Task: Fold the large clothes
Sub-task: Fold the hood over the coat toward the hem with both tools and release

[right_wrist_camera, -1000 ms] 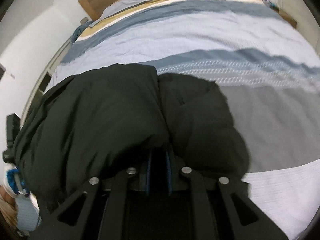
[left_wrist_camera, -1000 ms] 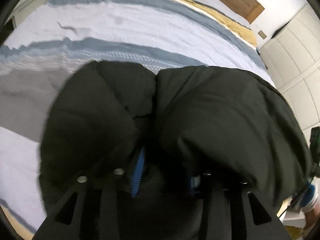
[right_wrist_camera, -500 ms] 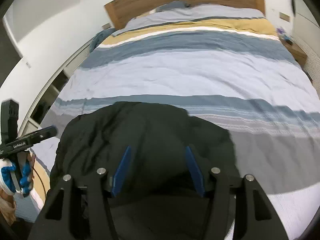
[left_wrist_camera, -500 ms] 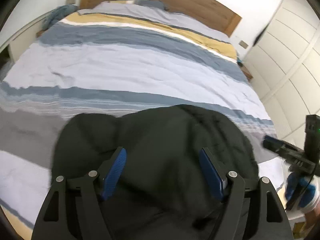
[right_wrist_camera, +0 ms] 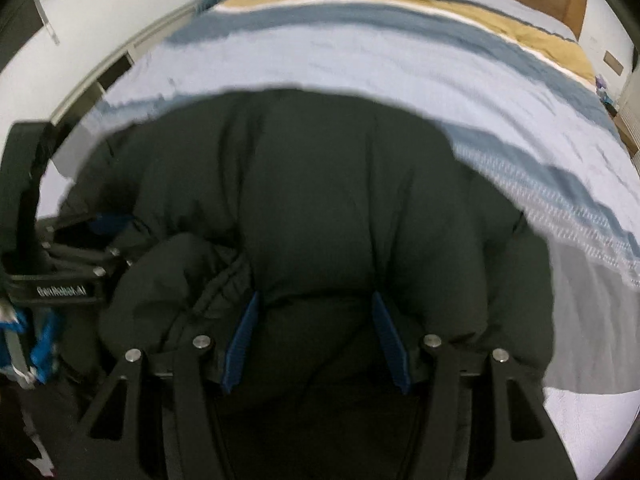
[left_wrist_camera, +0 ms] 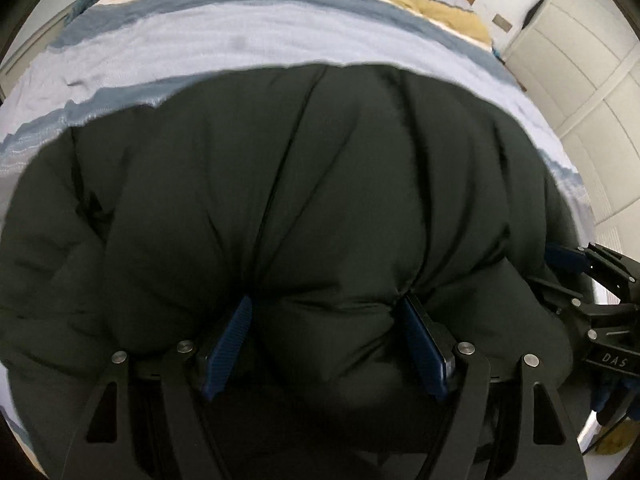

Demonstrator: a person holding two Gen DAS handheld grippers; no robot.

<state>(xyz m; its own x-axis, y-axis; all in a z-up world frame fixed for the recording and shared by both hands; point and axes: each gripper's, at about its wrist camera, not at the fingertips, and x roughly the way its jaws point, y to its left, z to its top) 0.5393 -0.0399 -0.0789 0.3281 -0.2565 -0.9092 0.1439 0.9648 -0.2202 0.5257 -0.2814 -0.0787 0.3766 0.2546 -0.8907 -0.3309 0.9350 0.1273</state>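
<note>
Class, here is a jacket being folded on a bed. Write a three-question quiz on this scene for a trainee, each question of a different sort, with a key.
1. True or false: the dark puffy jacket lies on a striped bedcover.
2. What bulges between the jaws of the left gripper? A) jacket fabric B) a pillow C) nothing
3. Fill in: in the left wrist view, the right gripper shows at the ___ edge.

Key: 1 true; 2 A; 3 right.
</note>
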